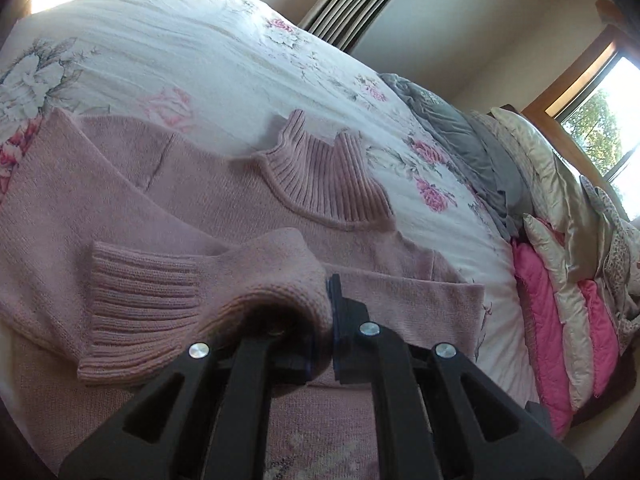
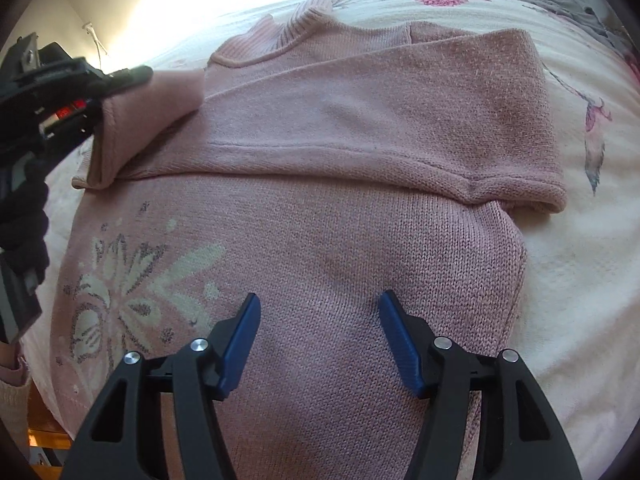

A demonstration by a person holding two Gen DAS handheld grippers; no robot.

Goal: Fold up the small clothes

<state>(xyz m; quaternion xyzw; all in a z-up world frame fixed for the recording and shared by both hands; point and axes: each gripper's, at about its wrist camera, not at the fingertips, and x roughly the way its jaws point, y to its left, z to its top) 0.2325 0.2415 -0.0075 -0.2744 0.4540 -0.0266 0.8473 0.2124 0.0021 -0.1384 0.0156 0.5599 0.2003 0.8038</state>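
A pink knit sweater (image 2: 320, 160) lies face up on a floral bedspread (image 1: 180, 48), filling the middle of both views, its ribbed collar (image 1: 320, 172) toward the top of each frame. One sleeve (image 2: 400, 92) is already folded across the chest, in the upper right of the right wrist view. The left gripper (image 1: 320, 320) is pressed together on the other sleeve (image 1: 256, 276) near its ribbed cuff (image 1: 140, 308), low in the left wrist view; from the right wrist view it appears at the upper left edge, the pinched cloth lifted off the bed. The right gripper (image 2: 320, 344) hangs with its jaws spread over the sweater's lower body, holding nothing. The step in hand seems to be carrying this sleeve across the chest. To do it well, the left gripper should likely keep the cuff taut and low, lay it flat over the folded sleeve, square to the shoulder line, and release only once the knit rests without bunching; the right gripper could steady the body.
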